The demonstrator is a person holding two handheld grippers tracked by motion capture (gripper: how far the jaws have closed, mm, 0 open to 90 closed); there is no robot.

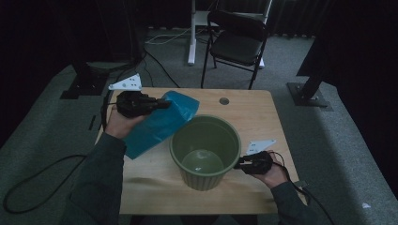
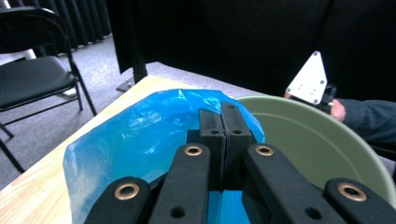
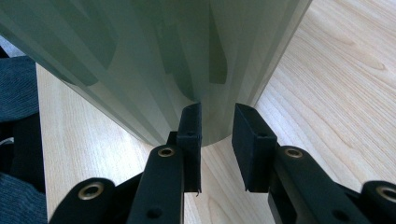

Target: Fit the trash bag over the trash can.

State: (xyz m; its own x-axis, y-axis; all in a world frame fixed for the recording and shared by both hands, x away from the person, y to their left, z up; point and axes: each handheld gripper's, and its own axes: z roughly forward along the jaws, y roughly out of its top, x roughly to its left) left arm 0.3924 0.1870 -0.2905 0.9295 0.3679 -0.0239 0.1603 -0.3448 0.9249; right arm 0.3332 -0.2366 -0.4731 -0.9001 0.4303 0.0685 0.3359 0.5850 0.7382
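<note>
On tabletop [image 1: 155,187], high view: left tool [image 1: 162,104] pinches blue bag [image 1: 159,124] at far left, bag draped toward green bin [image 1: 205,151] at centre; right tool [image 1: 238,164] against bin's right wall. Risk: thin film slips from pinch, bag drops outside bin.

Left tool view: jaws together on blue bag [image 2: 135,135], bin rim [image 2: 327,140] just right. Risk: small bite tears plastic.

Right tool view: jaws apart, tips near bin wall [image 3: 154,65], not clamped. Risk: bin slides or tips when bag drags over rim.
</note>
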